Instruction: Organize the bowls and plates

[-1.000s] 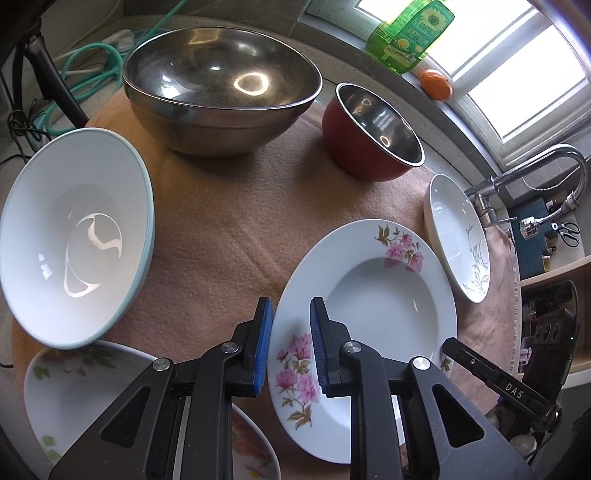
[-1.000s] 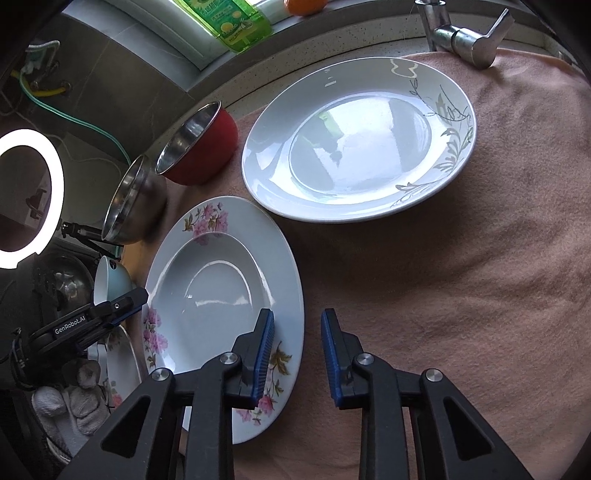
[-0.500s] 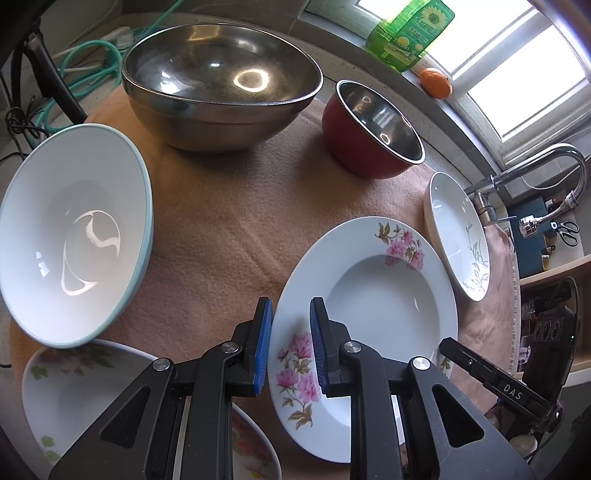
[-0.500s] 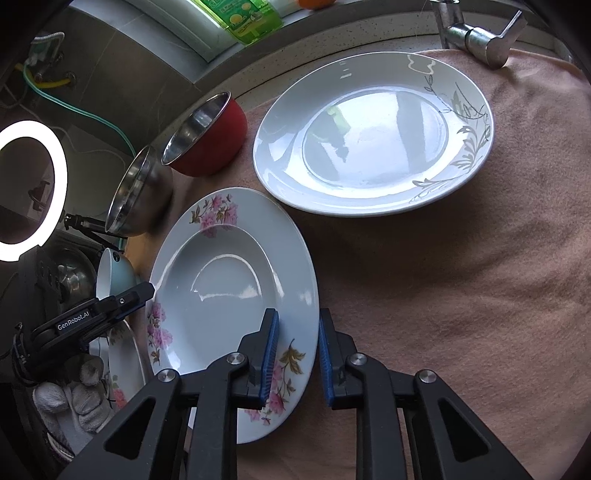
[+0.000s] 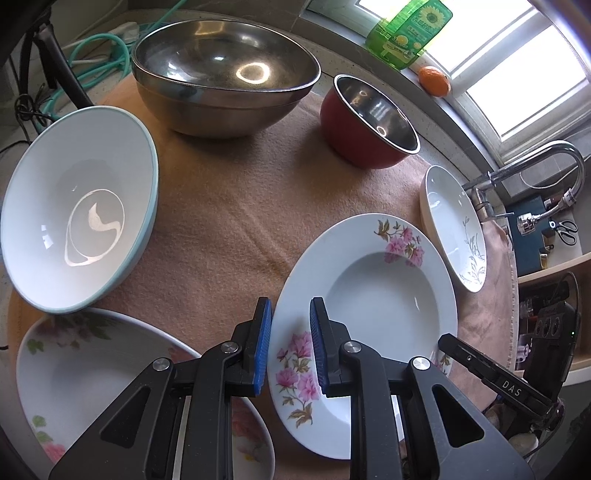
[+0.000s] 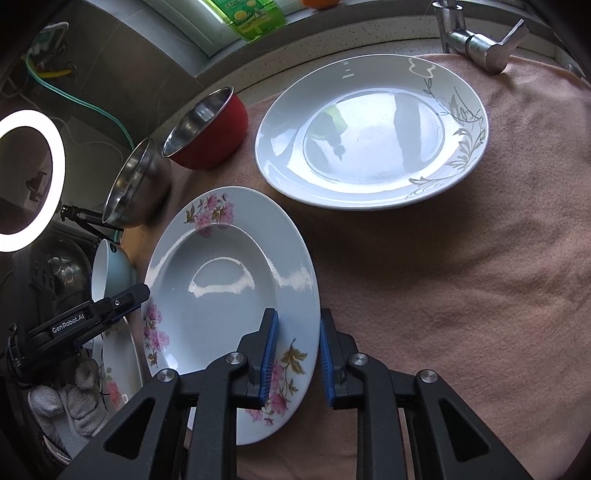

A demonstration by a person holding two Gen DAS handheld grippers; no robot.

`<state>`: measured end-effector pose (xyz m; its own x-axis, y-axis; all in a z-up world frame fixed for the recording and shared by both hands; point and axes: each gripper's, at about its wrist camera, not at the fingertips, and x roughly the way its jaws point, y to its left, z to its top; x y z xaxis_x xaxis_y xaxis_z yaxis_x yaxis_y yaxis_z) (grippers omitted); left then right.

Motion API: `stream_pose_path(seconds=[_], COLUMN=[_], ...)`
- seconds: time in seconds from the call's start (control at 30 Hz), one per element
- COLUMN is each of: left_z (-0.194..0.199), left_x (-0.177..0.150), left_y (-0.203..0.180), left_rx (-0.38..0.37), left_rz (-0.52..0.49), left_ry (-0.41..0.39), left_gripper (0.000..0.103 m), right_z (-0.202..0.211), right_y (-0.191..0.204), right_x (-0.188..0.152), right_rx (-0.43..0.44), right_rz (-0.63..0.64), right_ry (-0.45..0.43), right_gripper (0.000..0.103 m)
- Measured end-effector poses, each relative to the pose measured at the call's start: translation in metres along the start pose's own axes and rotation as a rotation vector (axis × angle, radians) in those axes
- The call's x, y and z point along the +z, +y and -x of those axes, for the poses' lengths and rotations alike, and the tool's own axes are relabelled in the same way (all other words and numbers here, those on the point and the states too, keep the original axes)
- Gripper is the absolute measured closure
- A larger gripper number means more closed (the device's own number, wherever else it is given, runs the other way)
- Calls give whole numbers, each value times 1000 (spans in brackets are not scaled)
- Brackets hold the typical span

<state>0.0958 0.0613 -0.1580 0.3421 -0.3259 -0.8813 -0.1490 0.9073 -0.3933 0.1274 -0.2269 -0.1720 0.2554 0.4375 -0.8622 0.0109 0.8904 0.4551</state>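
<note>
A pink-flowered deep plate [image 5: 373, 295] lies on the pink cloth; it also shows in the right wrist view [image 6: 229, 291]. My left gripper [image 5: 290, 345] straddles its left rim, jaws a little apart. My right gripper [image 6: 295, 360] straddles its right rim, jaws a little apart, with the rim between the pads. A second flowered plate [image 5: 92, 373] lies at lower left. A white bowl with a teal rim [image 5: 74, 206], a large steel bowl [image 5: 221, 85], a red bowl [image 5: 369, 122] and a grey-leaf plate [image 6: 369, 133] stand around.
A tap [image 5: 532, 166] and its handle [image 6: 480, 44] stand at the cloth's far right edge. A green bottle [image 5: 410, 29] and an orange [image 5: 434, 79] sit on the sill. A ring light [image 6: 26, 181] stands at left.
My right gripper has moved left onto the flowered plate's rim, and its jaws have narrowed around it. My left gripper has barely moved.
</note>
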Motion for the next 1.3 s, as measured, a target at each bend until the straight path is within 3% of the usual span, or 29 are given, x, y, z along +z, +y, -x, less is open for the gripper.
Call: stream_pose_path(seconds=[1.3], left_z=[1], left_x=[-50], left_y=[-27], left_rx=[-17], left_rz=[-70], left_ry=[49], left_gripper=[84], right_z=[31], right_y=[-33], right_x=[-51], right_rx=[-37], right_rz=[-43], right_ry=[-1], right_gripper=[83])
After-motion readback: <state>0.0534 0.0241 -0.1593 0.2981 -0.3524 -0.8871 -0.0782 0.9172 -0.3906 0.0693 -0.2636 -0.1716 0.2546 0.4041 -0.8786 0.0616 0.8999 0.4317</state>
